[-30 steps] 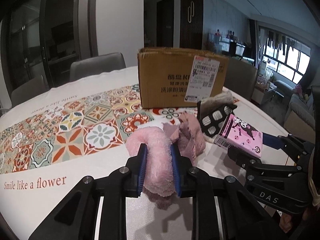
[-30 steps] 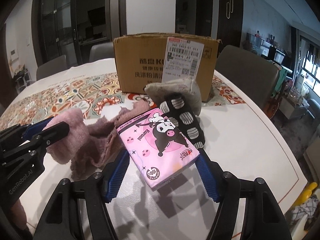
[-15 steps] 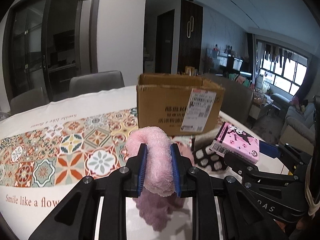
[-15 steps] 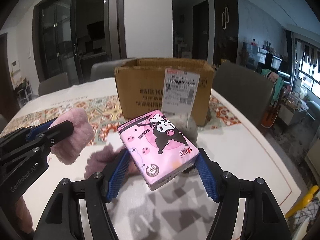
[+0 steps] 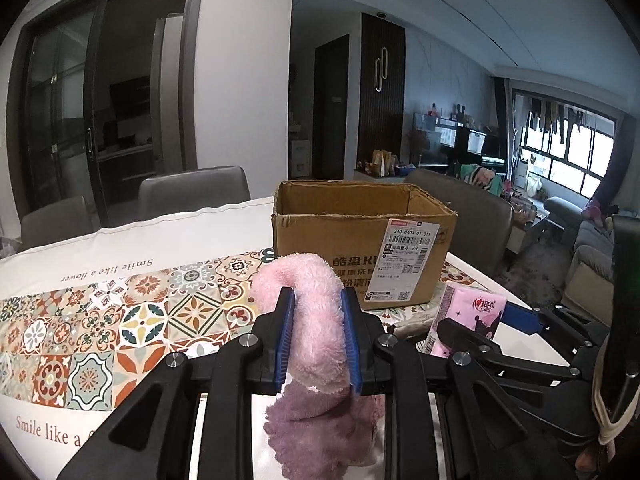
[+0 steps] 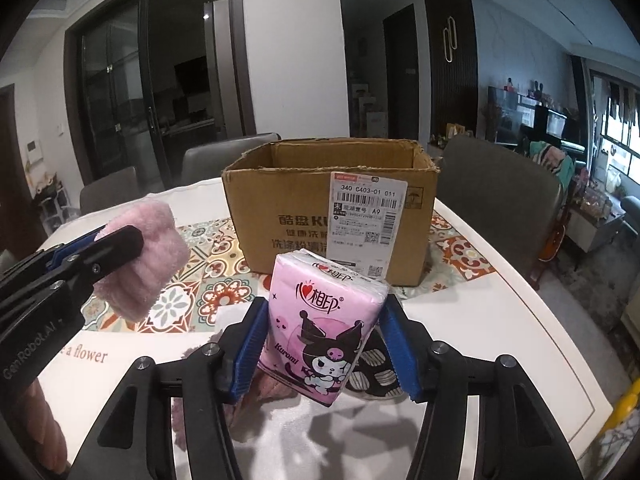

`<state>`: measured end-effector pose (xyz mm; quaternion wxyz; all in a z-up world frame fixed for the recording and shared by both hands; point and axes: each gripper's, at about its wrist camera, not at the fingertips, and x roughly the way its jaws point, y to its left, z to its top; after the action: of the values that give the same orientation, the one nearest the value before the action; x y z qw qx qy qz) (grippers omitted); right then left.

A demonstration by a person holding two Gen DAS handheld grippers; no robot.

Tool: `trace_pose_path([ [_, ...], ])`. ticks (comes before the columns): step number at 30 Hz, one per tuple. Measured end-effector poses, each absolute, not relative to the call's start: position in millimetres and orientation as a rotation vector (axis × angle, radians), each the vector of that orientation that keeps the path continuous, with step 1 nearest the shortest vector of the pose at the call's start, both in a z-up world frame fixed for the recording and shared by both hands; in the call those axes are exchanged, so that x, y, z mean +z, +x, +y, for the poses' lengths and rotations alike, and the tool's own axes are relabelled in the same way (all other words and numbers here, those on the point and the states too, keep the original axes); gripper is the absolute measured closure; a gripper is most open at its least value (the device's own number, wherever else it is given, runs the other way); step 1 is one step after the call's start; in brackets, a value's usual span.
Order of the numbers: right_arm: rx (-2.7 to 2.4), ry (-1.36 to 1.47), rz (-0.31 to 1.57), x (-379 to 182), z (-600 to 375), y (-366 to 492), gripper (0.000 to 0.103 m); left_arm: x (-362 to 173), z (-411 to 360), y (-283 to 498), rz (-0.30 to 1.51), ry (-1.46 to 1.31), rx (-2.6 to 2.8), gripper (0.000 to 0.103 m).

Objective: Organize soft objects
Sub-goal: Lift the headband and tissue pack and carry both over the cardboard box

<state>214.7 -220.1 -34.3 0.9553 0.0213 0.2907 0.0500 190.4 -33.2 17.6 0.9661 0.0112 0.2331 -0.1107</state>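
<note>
A fluffy pink towel (image 5: 298, 276) hangs off the table, and my left gripper (image 5: 318, 294) is shut on it. It also shows from the side, the pink towel (image 6: 152, 256) in the left gripper (image 6: 100, 240). A pink tissue pack (image 6: 320, 332) with a cartoon print stands upright between the blue pads of my right gripper (image 6: 325, 304). Those jaws are closing and squeeze the pack, which is clear of the table. The tissue pack (image 5: 476, 312) and right gripper (image 5: 488, 322) sit right of the towel. An open cardboard box (image 6: 280, 200) stands just beyond both.
A mauve cloth (image 5: 320, 420) lies on the table under the left gripper. A black-and-white patterned soft item (image 6: 372, 364) lies under the tissue pack, and a beige one (image 5: 412, 324) lies by the box. The tiled runner (image 5: 120, 320) covers the table's left. Grey chairs (image 6: 496, 192) ring the table.
Both grippers have risen with their loads, so the box's open top now shows. The towel has left the mauve cloth. The tissue pack has tipped upright and the right jaws have narrowed on it.
</note>
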Motion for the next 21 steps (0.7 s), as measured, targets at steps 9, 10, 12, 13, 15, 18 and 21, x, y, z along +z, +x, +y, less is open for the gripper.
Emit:
trace_pose_path([
  [9, 0.097, 0.054, 0.556, -16.8, -227.0, 226.4, 0.045, 33.0, -39.0, 205.2, 0.442, 0.028, -0.251, 0.079],
  [10, 0.093, 0.054, 0.549, -14.6, -227.9, 228.2, 0.045, 36.0, -40.1, 207.7, 0.437, 0.031, -0.255, 0.079],
  [12, 0.092, 0.054, 0.534, -8.9, -229.5, 232.2, 0.045, 41.1, -41.9, 212.3, 0.429, 0.033, -0.261, 0.079],
  [13, 0.09, 0.053, 0.526, -6.2, -230.4, 234.2, 0.045, 44.5, -43.4, 215.4, 0.422, 0.036, -0.265, 0.079],
  [15, 0.089, 0.052, 0.51, 0.2, -232.0, 239.1, 0.045, 50.5, -46.4, 220.5, 0.407, 0.043, -0.269, 0.079],
  [18, 0.086, 0.046, 0.486, 10.2, -235.0, 247.4, 0.045, 62.0, -51.6, 230.5, 0.389, 0.046, -0.286, 0.079],
  [21, 0.082, 0.043, 0.455, 22.3, -239.1, 257.5, 0.045, 73.6, -56.6, 240.4, 0.366, 0.052, -0.294, 0.079],
])
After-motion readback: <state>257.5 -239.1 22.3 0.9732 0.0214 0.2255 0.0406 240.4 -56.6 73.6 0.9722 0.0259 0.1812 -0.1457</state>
